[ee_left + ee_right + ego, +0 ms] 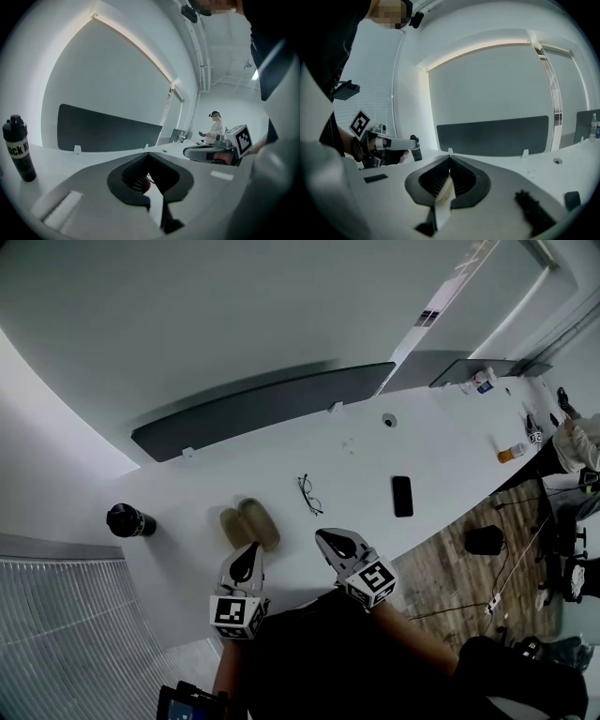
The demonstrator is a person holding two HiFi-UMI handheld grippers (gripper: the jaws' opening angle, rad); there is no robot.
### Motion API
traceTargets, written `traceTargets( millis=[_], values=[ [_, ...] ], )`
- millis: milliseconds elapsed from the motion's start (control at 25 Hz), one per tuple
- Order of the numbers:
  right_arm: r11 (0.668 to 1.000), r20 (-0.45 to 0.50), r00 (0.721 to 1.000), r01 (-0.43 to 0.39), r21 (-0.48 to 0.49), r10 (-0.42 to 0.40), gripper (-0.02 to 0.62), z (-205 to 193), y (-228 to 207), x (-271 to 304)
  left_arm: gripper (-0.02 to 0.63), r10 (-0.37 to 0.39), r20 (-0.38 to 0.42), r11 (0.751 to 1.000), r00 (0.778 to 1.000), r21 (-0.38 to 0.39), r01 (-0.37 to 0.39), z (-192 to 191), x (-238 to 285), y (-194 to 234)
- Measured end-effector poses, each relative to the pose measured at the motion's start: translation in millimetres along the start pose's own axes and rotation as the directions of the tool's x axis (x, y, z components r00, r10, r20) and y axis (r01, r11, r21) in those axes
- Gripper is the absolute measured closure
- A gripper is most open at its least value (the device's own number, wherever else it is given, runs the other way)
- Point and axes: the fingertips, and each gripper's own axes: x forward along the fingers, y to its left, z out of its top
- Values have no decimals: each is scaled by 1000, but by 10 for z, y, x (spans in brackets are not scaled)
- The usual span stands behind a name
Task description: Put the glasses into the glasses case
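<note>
Left gripper [251, 551], head view: held low at the near edge of the table [441, 456], jaws together, nothing in them. It points at the case, probably so it can steady it.
Right gripper [325, 537], head view: beside the left one but not touching it, jaws together and empty. It is aimed toward the glasses, so it looks like the one meant to lift them.
Glasses [310, 494], head view: lying on the white table just beyond the right gripper, untouched and outside the case.
Case [250, 526], head view: tan and open, its two halves side by side, near the glasses on their left and right ahead of the left gripper. It appears empty, and standing open it can take the glasses directly.
Phone [402, 496] and bottle [128, 520], head view: the phone is to the right of the glasses and the bottle is far left. Both are clear of the line between glasses and case.
Left gripper view, jaws: the tips meet and clamp nothing. A reddish-brown sliver shows through the gap below the tips, perhaps the case. The bottle [18, 147] stands at left and the right gripper [187, 152] reaches in from the right.
Right gripper view, jaws: pressed together and empty. A pale strip shows in the gap, but I cannot tell what it is. The left gripper [405, 143] is at left and the phone [573, 199] is low right. A dark blur beside the phone may be the glasses.
Task stage: not yet begun, by my reading. The right jaws must part before they can pinch the thin frame.
</note>
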Motion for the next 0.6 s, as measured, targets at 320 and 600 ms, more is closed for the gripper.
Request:
traceTargets(
  millis=[320, 600],
  values=[
    [993, -98, 988, -121, -5, 120, 588, -273, -295, 383, 598, 96, 25, 995, 995, -2, -96, 30, 109, 108],
    [999, -191, 980, -51, 7, 51, 588, -455, -684, 696, 598, 114, -4, 993, 993, -4, -114, -71, -63, 261]
  ],
)
